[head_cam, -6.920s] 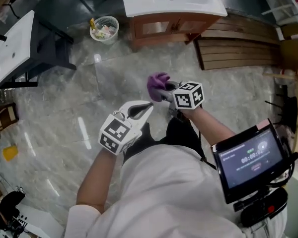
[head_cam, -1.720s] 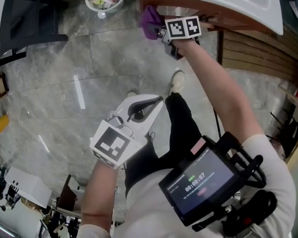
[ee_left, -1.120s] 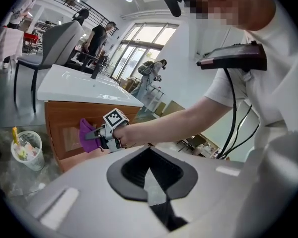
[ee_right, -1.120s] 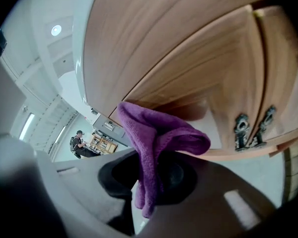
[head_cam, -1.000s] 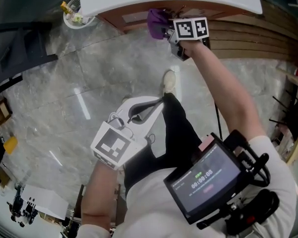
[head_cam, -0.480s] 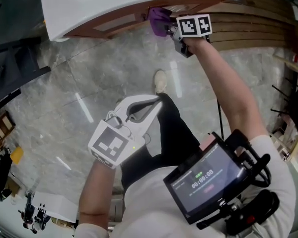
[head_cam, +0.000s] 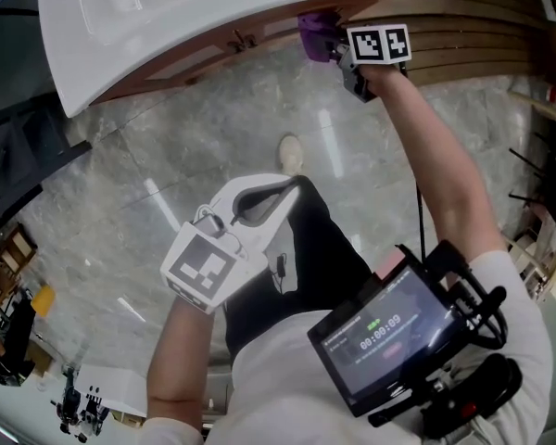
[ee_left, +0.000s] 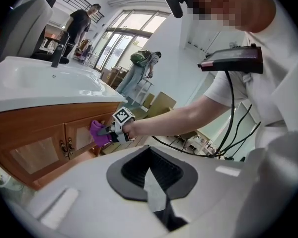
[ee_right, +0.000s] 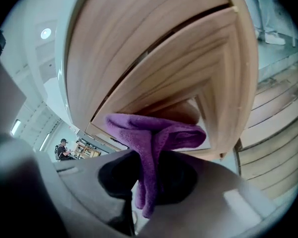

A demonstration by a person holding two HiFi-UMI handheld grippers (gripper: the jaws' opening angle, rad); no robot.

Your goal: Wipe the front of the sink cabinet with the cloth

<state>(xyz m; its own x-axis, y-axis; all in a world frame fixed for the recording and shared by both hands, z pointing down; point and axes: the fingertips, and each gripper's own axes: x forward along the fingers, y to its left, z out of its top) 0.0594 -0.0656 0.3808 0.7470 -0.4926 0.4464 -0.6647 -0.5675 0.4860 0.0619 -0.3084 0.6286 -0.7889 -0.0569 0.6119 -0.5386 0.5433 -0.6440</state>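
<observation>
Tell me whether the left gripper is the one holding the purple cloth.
No, the purple cloth is pinched in the right gripper at the cabinet door, while the left gripper is shut on nothing.

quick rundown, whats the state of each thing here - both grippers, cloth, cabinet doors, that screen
right gripper: shut on the cloth
cloth: bunched up, pressed against one of the cabinet doors
left gripper: shut, nothing between its jaws, held apart from the cabinet doors
cabinet doors: shut
screen: lit
</observation>
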